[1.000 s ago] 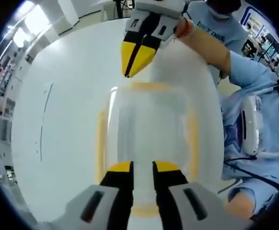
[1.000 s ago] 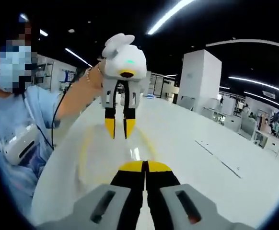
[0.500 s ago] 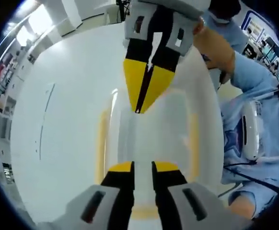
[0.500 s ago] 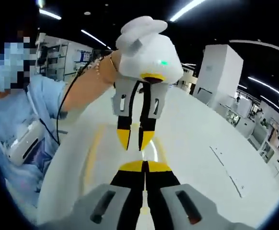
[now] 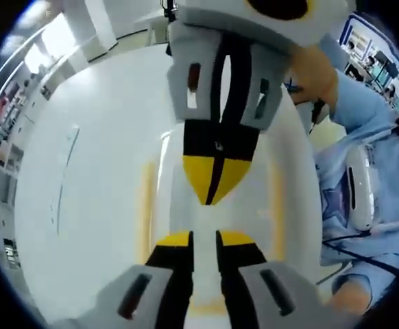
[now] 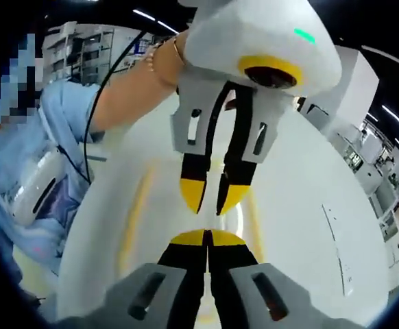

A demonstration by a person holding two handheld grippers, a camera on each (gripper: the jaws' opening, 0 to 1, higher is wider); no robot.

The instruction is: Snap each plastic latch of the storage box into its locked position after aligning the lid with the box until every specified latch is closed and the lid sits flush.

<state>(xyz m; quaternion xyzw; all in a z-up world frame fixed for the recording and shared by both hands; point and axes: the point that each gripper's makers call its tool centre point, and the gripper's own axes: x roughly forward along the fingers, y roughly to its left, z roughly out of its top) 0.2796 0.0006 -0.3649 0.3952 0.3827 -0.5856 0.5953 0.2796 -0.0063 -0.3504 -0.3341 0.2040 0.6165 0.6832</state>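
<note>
A clear storage box (image 5: 171,179) with a see-through lid lies on the white table. Yellow latches sit on its left side (image 5: 145,202), right side (image 5: 276,205) and near end (image 5: 203,307). My left gripper (image 5: 205,238) hovers over the near part of the lid, its jaws a small gap apart with nothing between them. My right gripper (image 5: 212,197) points down at the lid's middle from the far side, jaws shut and empty. In the right gripper view its own shut tips (image 6: 207,236) nearly meet the left gripper (image 6: 212,205), above the box (image 6: 162,205) and its long yellow latch (image 6: 132,223).
The white table (image 5: 97,171) spreads wide to the left of the box. A person in a light blue sleeve (image 5: 367,123) sits close on the right, with a white device (image 5: 359,188) and cables on the chest. Shelving and white cabinets (image 6: 360,130) stand far behind.
The two grippers have closed in on each other above the lid, tip to tip. The right gripper came down and nearer, looming larger. Jaw states are unchanged.
</note>
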